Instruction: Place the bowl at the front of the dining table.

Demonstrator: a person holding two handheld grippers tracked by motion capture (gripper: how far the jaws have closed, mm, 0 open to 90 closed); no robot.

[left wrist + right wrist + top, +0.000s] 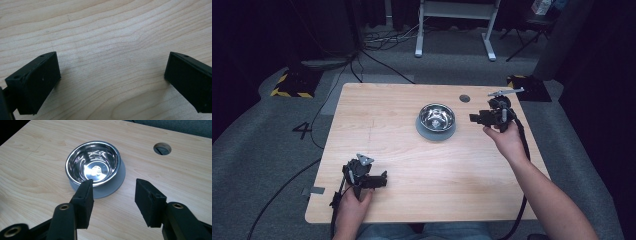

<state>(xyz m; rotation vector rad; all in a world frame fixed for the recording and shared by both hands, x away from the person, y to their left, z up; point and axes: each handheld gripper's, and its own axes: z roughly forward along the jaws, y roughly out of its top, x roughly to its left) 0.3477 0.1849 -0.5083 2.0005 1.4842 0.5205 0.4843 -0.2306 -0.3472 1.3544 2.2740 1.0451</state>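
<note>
1. At the right side of the tabletop (412, 150), the right claw (475, 118) is held above the wood in the person's right hand (508, 140), pointing toward the middle; its jaws stand apart, released, with nothing between them.
2. In the right gripper view, the same right claw (113, 195) frames bare wood, its one jaw tip overlapping the near rim of the bowl in the picture; whether it touches the bowl cannot be told.
3. Just beyond that claw stands a steel bowl (92, 162), upright on a grey base (110, 188), with a small pale object (96, 170) lying at its bottom.
4. In the high view, the steel bowl (437, 116) sits near the middle of the tabletop, slightly toward the far right, just beside the right claw.
5. At the near left corner, the left claw (383, 179) lies low over the tabletop in the left hand (352, 205), well apart from the bowl.
6. In the left gripper view, the left claw (111, 80) is spread wide, released, with wood grain between the jaws.
7. A round cable hole (162, 148) pierces the tabletop beyond the bowl.
</note>
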